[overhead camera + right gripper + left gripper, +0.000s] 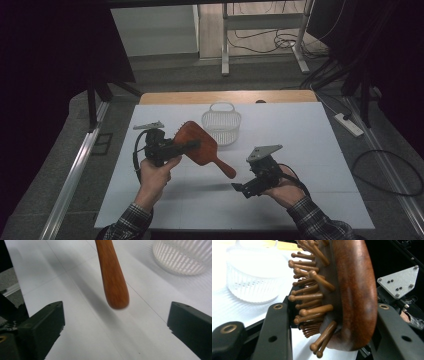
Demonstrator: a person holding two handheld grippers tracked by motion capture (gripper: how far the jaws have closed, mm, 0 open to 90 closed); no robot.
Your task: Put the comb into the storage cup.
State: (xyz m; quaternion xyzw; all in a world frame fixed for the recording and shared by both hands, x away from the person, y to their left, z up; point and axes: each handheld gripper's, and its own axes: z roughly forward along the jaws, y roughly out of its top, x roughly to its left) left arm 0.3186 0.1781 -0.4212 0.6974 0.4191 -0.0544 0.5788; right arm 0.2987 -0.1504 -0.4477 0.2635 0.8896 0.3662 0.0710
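Reddish-brown wooden paddle hairbrush with peg bristles hangs above the white table at frame centre, its head clenched between the jaws of the left gripper. The right gripper, lower right of centre, stands released, jaws wide, just short of the handle tip. This looks like a handover just completed. Next, probably carrying the brush to the white ribbed plastic basket above centre.
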